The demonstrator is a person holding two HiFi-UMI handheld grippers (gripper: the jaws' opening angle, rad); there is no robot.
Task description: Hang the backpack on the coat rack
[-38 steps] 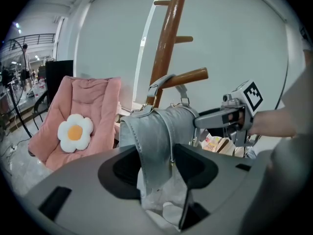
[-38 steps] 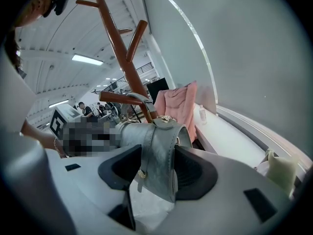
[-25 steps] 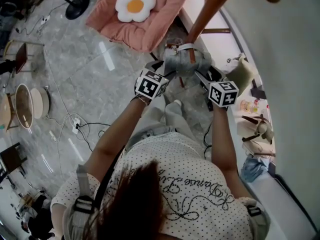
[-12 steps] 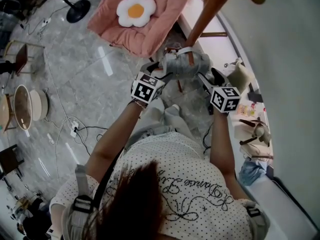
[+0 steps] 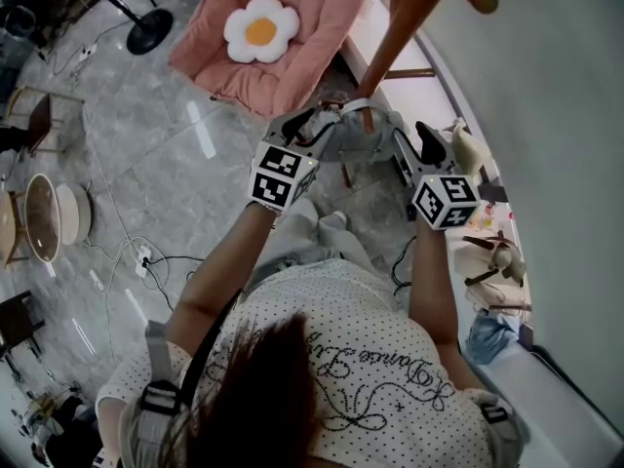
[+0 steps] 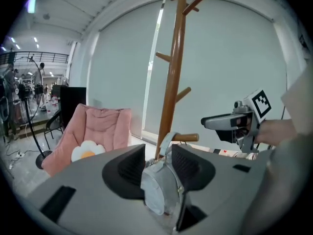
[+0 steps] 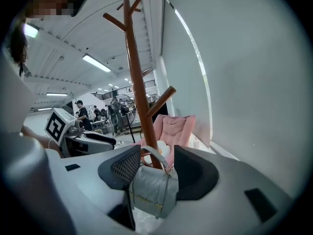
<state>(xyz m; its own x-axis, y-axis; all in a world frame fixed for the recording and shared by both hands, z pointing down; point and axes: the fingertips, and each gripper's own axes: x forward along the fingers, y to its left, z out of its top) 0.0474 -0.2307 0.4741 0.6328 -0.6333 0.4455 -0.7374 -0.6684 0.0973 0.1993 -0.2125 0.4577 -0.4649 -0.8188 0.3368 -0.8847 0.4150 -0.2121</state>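
Observation:
A small grey backpack [image 5: 359, 128] with a top loop hangs in the air between my two grippers, right in front of the brown wooden coat rack [image 5: 408, 27]. My left gripper [image 5: 314, 125] grips its left side and my right gripper [image 5: 415, 150] its right side. In the left gripper view the backpack [image 6: 157, 192] sits pressed between the pads, whose jaws have just been closing on it. The right gripper view shows the same: the backpack [image 7: 150, 190] is clamped between jaws that have just been closing. Its loop [image 7: 155, 155] lies against the rack's pole [image 7: 138, 82], below the pegs.
A pink padded chair [image 5: 278, 37] with a flower cushion [image 5: 258, 29] stands left of the rack. A white wall [image 5: 556, 144] runs along the right, with small items on a ledge [image 5: 492, 252]. Cables [image 5: 146, 252] lie on the grey floor.
Both grippers have risen together with the backpack, closer to the rack's pole. The jaws of both have narrowed on the backpack.

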